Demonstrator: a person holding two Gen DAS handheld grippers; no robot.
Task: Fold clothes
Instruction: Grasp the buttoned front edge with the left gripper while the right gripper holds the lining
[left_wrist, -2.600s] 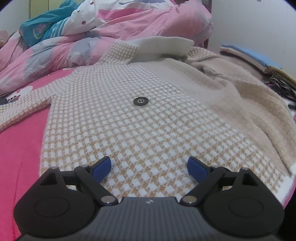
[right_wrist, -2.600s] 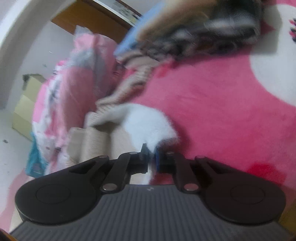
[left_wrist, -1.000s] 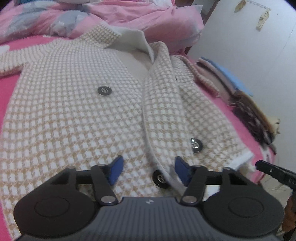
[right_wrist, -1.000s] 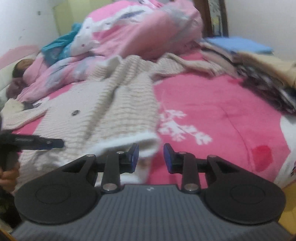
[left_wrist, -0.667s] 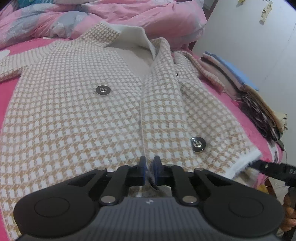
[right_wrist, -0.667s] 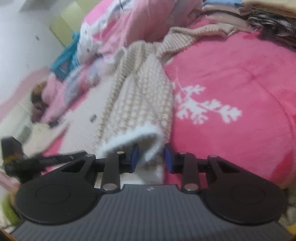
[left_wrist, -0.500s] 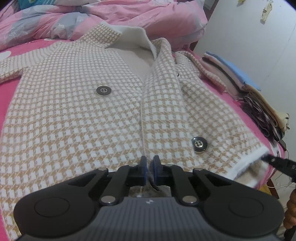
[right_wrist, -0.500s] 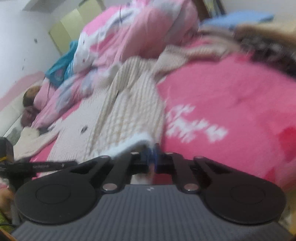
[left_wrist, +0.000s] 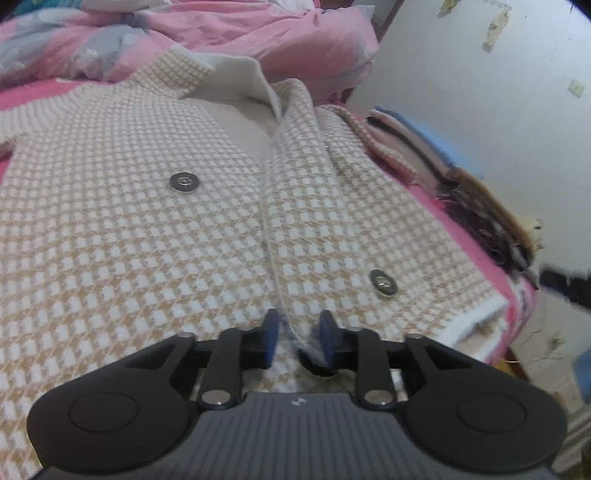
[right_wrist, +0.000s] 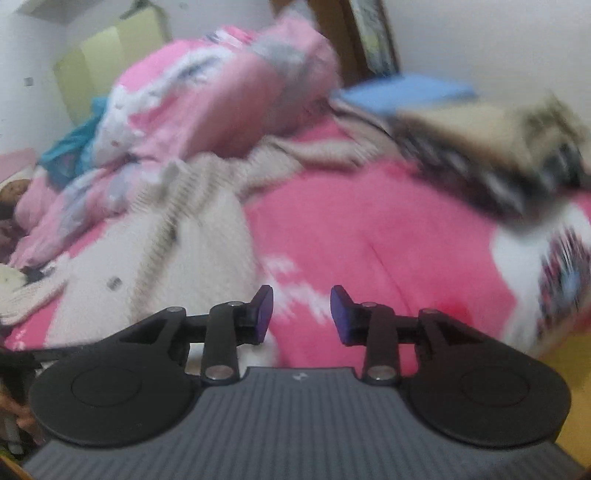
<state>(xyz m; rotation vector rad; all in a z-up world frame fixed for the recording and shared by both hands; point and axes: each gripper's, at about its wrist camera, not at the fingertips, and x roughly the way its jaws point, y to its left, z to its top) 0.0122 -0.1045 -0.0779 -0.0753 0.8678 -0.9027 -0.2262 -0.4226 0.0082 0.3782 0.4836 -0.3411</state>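
A pink bedsheet (right_wrist: 388, 236) carries the checked jacket (left_wrist: 129, 236) (front panels closed, buttons showing), white wall at right. Left gripper (left_wrist: 297, 330) straddles its front edge, jaws slightly apart; right gripper (right_wrist: 301, 314) parted, empty.

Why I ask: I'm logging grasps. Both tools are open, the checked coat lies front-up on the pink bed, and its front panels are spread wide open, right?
Not quite. The left wrist view shows the checked coat with its front panels closed, edges meeting down the middle.

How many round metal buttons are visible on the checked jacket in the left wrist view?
2. One button lies on the left front panel of the jacket, one button on the right panel near the hem. Others may be hidden behind the left gripper.
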